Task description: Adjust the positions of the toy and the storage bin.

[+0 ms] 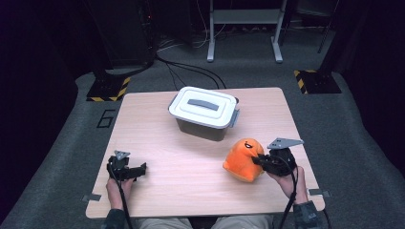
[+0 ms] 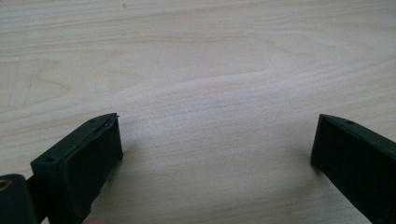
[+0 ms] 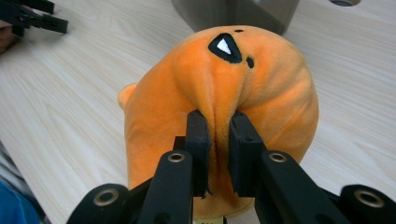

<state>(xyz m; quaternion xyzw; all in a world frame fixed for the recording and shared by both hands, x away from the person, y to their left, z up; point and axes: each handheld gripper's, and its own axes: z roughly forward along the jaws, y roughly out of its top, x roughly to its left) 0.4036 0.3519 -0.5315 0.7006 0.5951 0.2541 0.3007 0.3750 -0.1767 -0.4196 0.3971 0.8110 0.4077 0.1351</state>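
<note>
Plush toy: an orange plush toy [image 1: 243,160] with a black-and-white eye patch sits on the table's near right part, at about 4 o'clock from the table's middle and touching the wood.
Grip on it: the right gripper [image 3: 218,128] pinches a fold of the toy's orange fabric between its two black jaws — the fabric bunches into a ridge that runs up from the pads, as the right gripper view shows.
Right gripper's place: in the high view the right gripper [image 1: 260,160] lies at the toy's 3 o'clock side, pointing toward 9 o'clock, with its grey three-cornered plate on top and its cable trailing back along the forearm.
Left gripper: the left gripper [image 1: 141,168] rests low over the near left part of the table, at about 8 o'clock from the middle, well apart from the toy; it points toward 3 o'clock.
Left jaws: spread wide in the left gripper view, nothing but bare wood grain between them.
Box: a grey storage box [image 1: 204,113] with a white lid and a grey handle stands at 12 o'clock from the table's middle — at about 11 o'clock from the toy, near it but apart.
Table: the light wooden table [image 1: 157,133] carries all of this.
</note>
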